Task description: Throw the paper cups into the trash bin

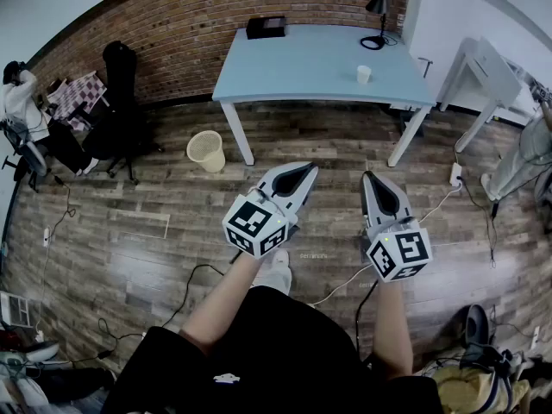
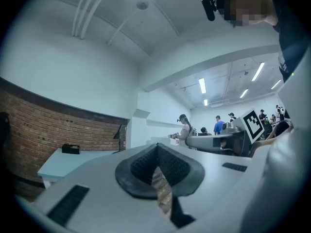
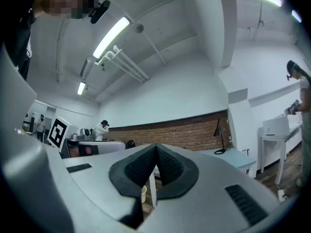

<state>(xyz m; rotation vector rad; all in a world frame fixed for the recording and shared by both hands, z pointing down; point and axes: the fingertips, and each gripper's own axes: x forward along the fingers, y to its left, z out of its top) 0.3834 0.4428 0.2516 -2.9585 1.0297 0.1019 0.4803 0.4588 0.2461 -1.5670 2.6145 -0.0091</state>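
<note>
A single paper cup [image 1: 364, 74] stands on the light blue table [image 1: 302, 63] near its right end, far ahead of me. The yellow mesh trash bin [image 1: 206, 151] sits on the wood floor left of the table's front left leg; a sliver of the trash bin [image 3: 143, 194] shows between the right jaws. My left gripper [image 1: 305, 170] and right gripper [image 1: 374, 178] are held side by side at waist height, well short of the table. Both are shut and hold nothing. The jaws of each meet at their tips.
A black desk lamp [image 1: 379, 11] and a black box [image 1: 266, 28] stand on the table. A white table [image 1: 487, 72] is at the right, a chair with dark bags [image 1: 121, 119] at the left. Cables [image 1: 345, 279] trail across the floor. People stand in the background.
</note>
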